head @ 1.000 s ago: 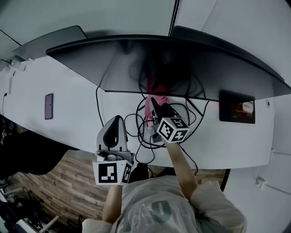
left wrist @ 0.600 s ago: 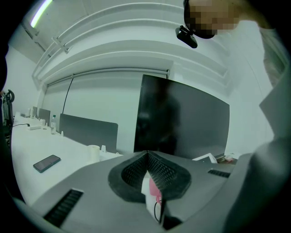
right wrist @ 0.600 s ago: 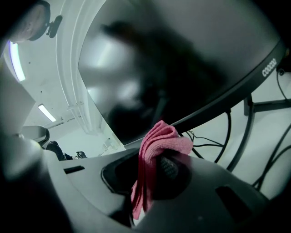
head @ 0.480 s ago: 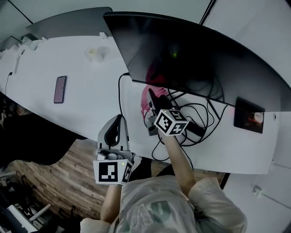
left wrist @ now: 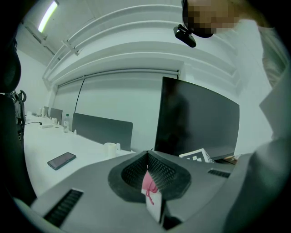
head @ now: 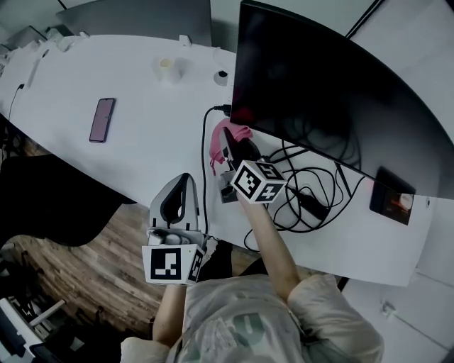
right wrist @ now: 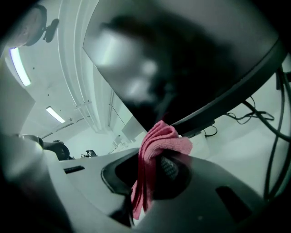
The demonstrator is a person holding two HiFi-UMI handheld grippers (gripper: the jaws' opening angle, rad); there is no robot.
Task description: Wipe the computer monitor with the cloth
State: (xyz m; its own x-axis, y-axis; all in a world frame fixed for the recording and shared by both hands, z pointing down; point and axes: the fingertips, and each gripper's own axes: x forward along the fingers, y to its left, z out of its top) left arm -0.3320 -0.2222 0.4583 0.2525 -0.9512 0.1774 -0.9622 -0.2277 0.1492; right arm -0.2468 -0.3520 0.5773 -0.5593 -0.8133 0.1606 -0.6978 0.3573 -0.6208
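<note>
The big dark monitor [head: 333, 99] stands on the white desk [head: 120, 163]. My right gripper [head: 228, 136] is shut on the pink cloth [head: 225, 145] at the monitor's lower left corner. In the right gripper view the cloth [right wrist: 157, 148] bunches out of the jaws just below the dark screen [right wrist: 191, 59]. My left gripper [head: 182, 180] hangs shut at the desk's near edge, holding nothing, well left of and below the monitor. Its view looks across the desk to the monitor [left wrist: 195, 120], with a bit of the pink cloth [left wrist: 148, 181] seen past its jaws.
A tangle of black cables [head: 305, 191] lies under the monitor. A small black device [head: 391, 200] sits at the right. A phone [head: 101, 120] and a cup [head: 167, 68] rest on the desk's left part. Behind stands a grey divider panel [head: 142, 15]. Wooden floor lies below.
My right gripper has carried the cloth leftward along the monitor's lower edge, from near its middle to its left corner. The head view swung with it. The left gripper stayed put.
</note>
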